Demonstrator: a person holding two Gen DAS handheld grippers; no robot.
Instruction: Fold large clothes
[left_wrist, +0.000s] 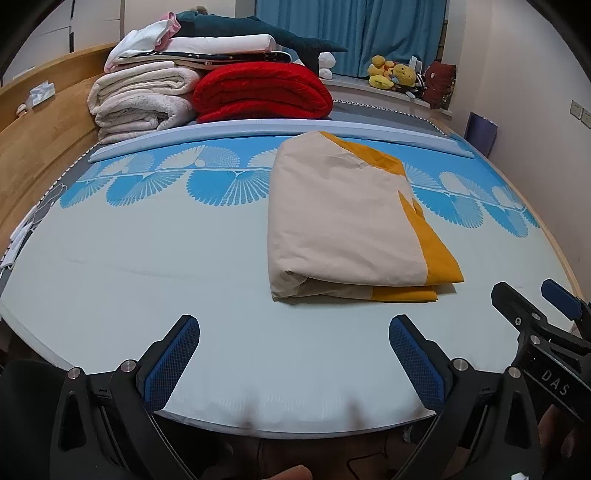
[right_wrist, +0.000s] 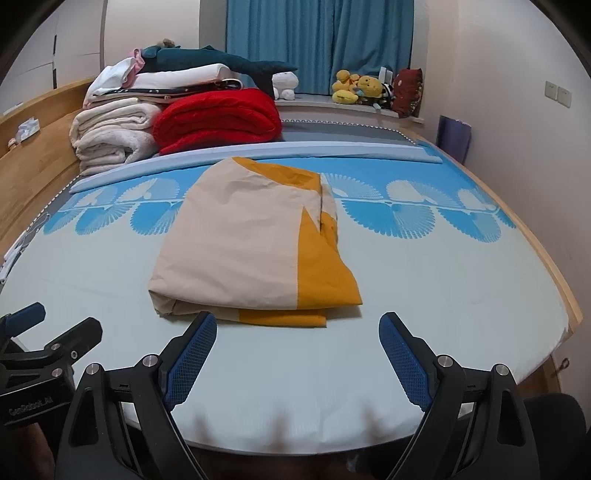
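Open sheet (right_wrist: 443, 295) is seen around the folded beige-and-orange cover (right_wrist: 243, 251). Far-left corner is blocked by stacked blankets (right_wrist: 114, 136) and a red blanket (right_wrist: 218, 118).

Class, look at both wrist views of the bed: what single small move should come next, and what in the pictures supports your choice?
Probably draw both grippers back and leave the cloth alone. The beige and yellow cloth already lies folded in a compact stack on the bed sheet. The left gripper and right gripper are both open, hold nothing, and sit short of its near edge. The fold looks finished.
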